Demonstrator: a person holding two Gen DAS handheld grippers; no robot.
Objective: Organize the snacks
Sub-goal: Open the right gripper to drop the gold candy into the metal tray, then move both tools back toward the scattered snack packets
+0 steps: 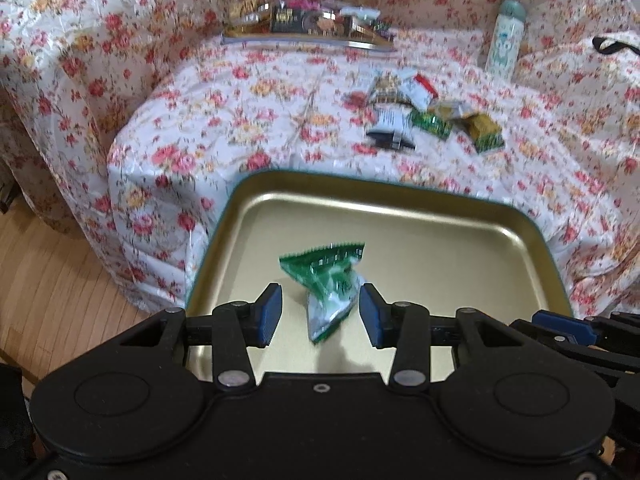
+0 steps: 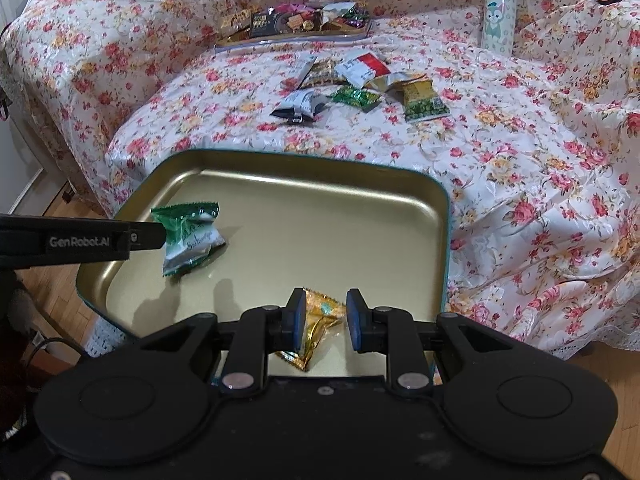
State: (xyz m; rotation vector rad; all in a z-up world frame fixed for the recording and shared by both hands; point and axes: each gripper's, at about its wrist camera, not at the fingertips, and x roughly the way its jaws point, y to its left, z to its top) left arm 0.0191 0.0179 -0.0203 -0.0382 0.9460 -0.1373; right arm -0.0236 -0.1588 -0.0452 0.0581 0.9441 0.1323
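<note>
We note a green-and-white foil snack packet over the shallow gold metal tray, standing tilted on its lower corner. Its long axis runs from the serrated green end, up and away, down to the white corner nearest the left gripper. The packet sits between the blue pads; both pads stand clear of it, jaws spread, gripping nothing.

In the right wrist view, the right gripper has a crumpled gold foil packet between its fingers, long axis slanting toward us. The left pad touches it; a gap shows at the right pad, so we cannot tell if it is clamped. More loose packets lie well beyond on the floral cloth.
</note>
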